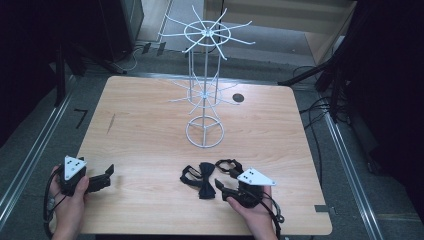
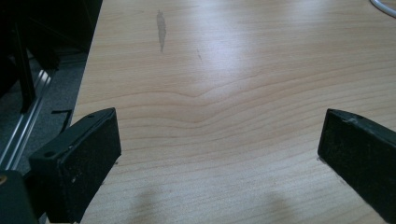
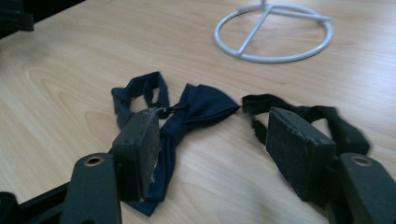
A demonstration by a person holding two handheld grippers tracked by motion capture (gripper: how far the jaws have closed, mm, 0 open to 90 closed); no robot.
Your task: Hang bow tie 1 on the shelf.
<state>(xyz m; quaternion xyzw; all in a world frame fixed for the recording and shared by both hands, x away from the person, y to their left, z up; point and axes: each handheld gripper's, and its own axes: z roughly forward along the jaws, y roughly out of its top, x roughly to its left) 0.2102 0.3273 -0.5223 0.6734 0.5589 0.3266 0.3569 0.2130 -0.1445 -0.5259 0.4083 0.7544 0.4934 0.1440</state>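
A navy bow tie (image 1: pixel 205 181) (image 3: pixel 201 103) with dark straps (image 1: pixel 228 166) (image 3: pixel 306 113) lies flat on the wooden table (image 1: pixel 150 130), near its front edge and right of centre. My right gripper (image 1: pixel 225 181) (image 3: pixel 212 122) stands open just behind it, low over the table. Its left jaw rests over one wing of the bow tie, its right jaw is in front of the strap, and the pads do not press on the cloth. At the front left corner my left gripper (image 1: pixel 106 177) (image 2: pixel 219 128) is open with only bare wood between its jaws.
A white wire display rack (image 1: pixel 205 85) with two tiers of radiating hooks stands at the table's middle on a ring base (image 1: pixel 205 133) (image 3: pixel 275 32). A dark round hole (image 1: pixel 238 98) sits behind it to the right. Black stands and cables surround the table.
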